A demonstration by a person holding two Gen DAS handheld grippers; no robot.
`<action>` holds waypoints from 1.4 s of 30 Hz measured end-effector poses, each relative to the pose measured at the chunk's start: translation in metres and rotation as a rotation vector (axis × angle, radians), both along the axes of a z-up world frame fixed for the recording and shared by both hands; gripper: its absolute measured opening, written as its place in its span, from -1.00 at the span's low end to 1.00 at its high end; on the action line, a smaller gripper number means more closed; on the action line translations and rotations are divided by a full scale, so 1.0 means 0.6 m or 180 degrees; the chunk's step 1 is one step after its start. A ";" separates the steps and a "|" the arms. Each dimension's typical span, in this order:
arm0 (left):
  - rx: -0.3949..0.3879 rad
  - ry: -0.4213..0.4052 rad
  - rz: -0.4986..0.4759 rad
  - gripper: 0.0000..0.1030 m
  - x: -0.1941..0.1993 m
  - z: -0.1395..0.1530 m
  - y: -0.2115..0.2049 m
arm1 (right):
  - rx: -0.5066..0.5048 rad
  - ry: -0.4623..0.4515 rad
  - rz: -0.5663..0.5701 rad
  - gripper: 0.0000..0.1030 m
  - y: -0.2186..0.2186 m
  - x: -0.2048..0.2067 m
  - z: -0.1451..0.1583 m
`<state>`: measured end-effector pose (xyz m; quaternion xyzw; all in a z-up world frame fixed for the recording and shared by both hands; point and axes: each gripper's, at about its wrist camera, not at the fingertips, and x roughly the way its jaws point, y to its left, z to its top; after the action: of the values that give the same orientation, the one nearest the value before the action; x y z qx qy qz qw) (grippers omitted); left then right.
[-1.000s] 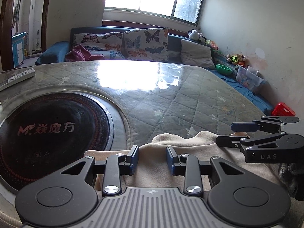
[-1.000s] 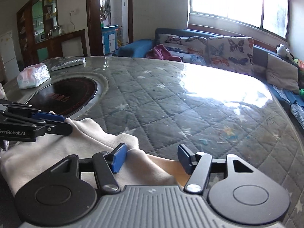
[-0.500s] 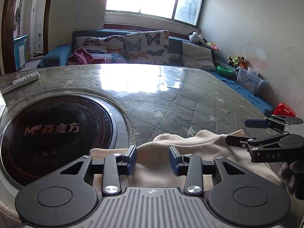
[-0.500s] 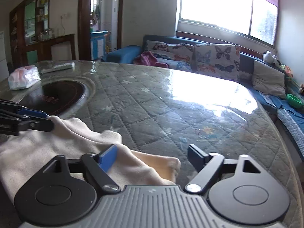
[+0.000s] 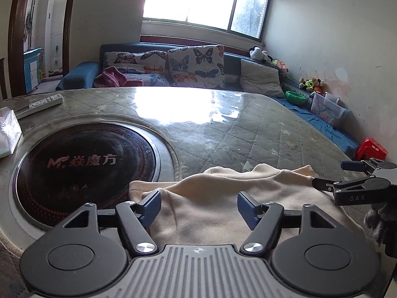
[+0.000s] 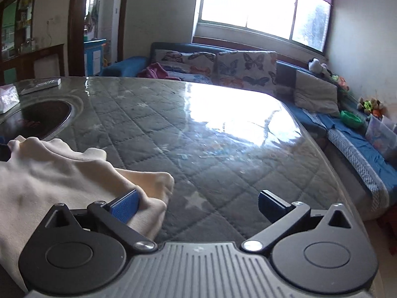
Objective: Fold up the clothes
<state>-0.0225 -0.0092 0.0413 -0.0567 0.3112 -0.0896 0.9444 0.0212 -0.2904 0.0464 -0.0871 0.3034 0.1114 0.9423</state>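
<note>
A cream fleece garment (image 5: 223, 198) lies bunched at the near edge of the quilted table (image 5: 248, 129). My left gripper (image 5: 199, 209) is open, its blue-padded fingers spread over the garment's near part. My right gripper (image 6: 196, 203) is open and wide. Its left pad touches the garment's right end (image 6: 74, 173), and its right finger is over bare table (image 6: 223, 136). The right gripper also shows at the right edge of the left wrist view (image 5: 330, 173), open, beside the garment's far corner.
A round black induction hob (image 5: 84, 168) is set into the table at the left. A tissue pack (image 5: 7, 131) and a remote (image 5: 39, 101) lie beyond it. A sofa with butterfly cushions (image 5: 173, 67) stands behind the table.
Both grippers have opened wider and let the garment go. The right gripper has moved to the right, off the cloth. The garment now lies on the table.
</note>
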 end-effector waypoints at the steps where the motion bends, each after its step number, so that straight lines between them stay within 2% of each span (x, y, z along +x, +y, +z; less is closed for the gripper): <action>1: 0.0005 0.0001 0.0006 0.46 -0.002 0.000 -0.001 | 0.0032 0.0014 -0.0020 1.00 -0.004 0.000 -0.001; 6: 0.0007 -0.0041 0.0056 0.80 -0.015 0.007 -0.002 | 0.0177 -0.0094 0.0016 1.00 -0.013 -0.021 0.012; 12: 0.0041 -0.0085 0.0118 1.00 -0.034 0.015 -0.004 | 0.0392 -0.0122 0.0077 1.00 -0.014 -0.048 0.025; 18: 0.0094 -0.0033 0.0164 1.00 -0.046 0.016 -0.007 | 0.0520 -0.0225 0.0169 1.00 -0.009 -0.076 0.042; 23: 0.0056 -0.0016 0.0215 1.00 -0.058 0.016 -0.004 | 0.0714 -0.0163 0.0314 1.00 -0.003 -0.095 0.050; 42: 0.0032 0.0081 0.0458 1.00 -0.100 0.010 0.020 | 0.0496 -0.0083 0.0946 1.00 0.081 -0.165 0.051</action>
<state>-0.0825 0.0028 0.0476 -0.0753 0.3188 -0.0192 0.9446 -0.0780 -0.2416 0.0769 -0.0590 0.2654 0.2717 0.9232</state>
